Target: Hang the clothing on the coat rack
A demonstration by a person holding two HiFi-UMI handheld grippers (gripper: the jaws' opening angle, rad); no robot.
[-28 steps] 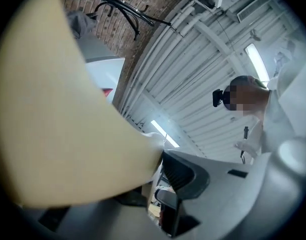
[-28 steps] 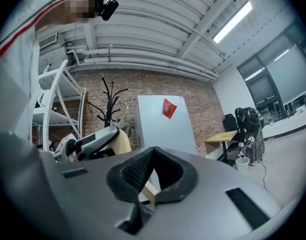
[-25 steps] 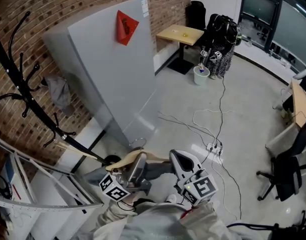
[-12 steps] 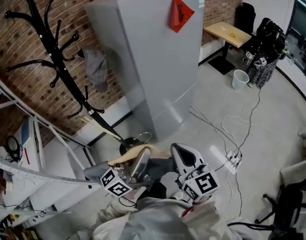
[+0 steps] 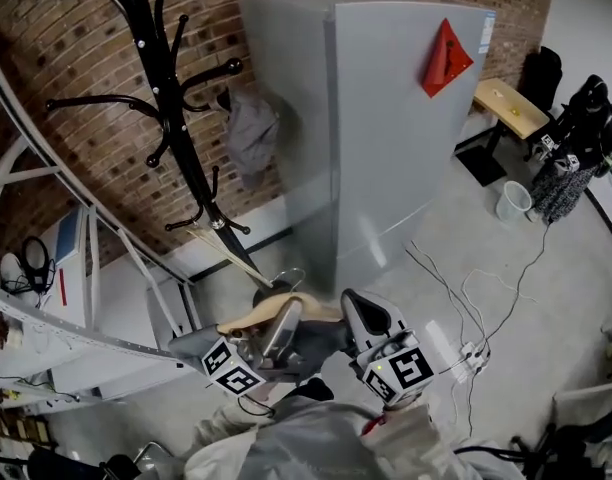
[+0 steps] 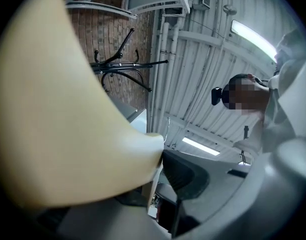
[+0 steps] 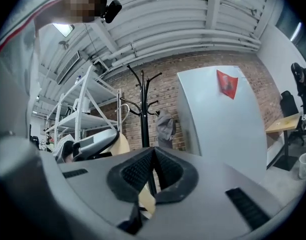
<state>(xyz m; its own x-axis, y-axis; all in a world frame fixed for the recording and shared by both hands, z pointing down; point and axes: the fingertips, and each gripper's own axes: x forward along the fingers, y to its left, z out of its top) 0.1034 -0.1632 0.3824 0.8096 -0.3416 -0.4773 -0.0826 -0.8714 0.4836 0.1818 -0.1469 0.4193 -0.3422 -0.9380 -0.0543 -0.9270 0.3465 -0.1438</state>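
Note:
The black coat rack [image 5: 176, 118] stands against the brick wall, upper left in the head view, and as a thin pole [image 7: 143, 114] in the right gripper view. A pale wooden hanger [image 5: 256, 316] lies across both grippers at the bottom centre, with grey fabric [image 5: 316, 340] below it. My left gripper [image 5: 278, 330] is shut on the hanger's left part, which fills the left gripper view [image 6: 68, 124]. My right gripper [image 5: 354, 313] is shut at the hanger's right end, a cream piece [image 7: 146, 202] showing between its jaws. A grey garment [image 5: 251, 133] hangs right of the rack.
A tall grey cabinet [image 5: 386, 118] with a red triangular sign [image 5: 446, 58] stands right of the rack. White metal shelving [image 5: 46, 308] fills the left. Cables [image 5: 456, 288] cross the floor, with a white bucket [image 5: 511, 200] and a wooden table [image 5: 508, 106] far right.
The head view has swung left: the rack and cabinet have slid rightward and nearer to centre. Both grippers keep the hanger in the same place low in the view.

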